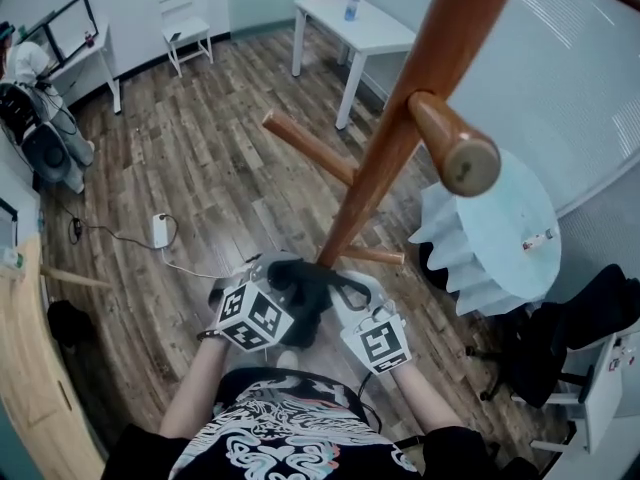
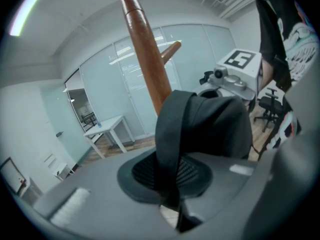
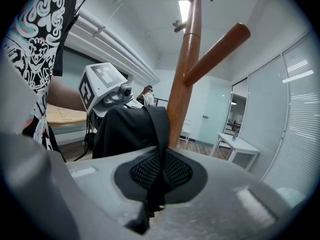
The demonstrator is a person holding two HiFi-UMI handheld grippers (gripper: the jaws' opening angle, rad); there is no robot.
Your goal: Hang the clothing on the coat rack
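The wooden coat rack (image 1: 400,138) rises right in front of me, with one peg (image 1: 455,150) close to the camera and another peg (image 1: 308,146) pointing left. A black garment (image 1: 308,293) hangs bunched between both grippers, low beside the rack's pole. My left gripper (image 1: 280,298) is shut on a fold of the black garment (image 2: 200,129), pinched at its jaws (image 2: 172,204). My right gripper (image 1: 352,308) is shut on another strip of the garment (image 3: 130,131), at its jaws (image 3: 150,206). The pole (image 3: 182,84) stands just behind the cloth.
A round white-draped table (image 1: 500,233) and a black office chair (image 1: 580,328) stand to the right of the rack. A white table (image 1: 355,23) and a white chair (image 1: 188,33) stand at the far side. A power strip (image 1: 160,230) with its cable lies on the wood floor to the left.
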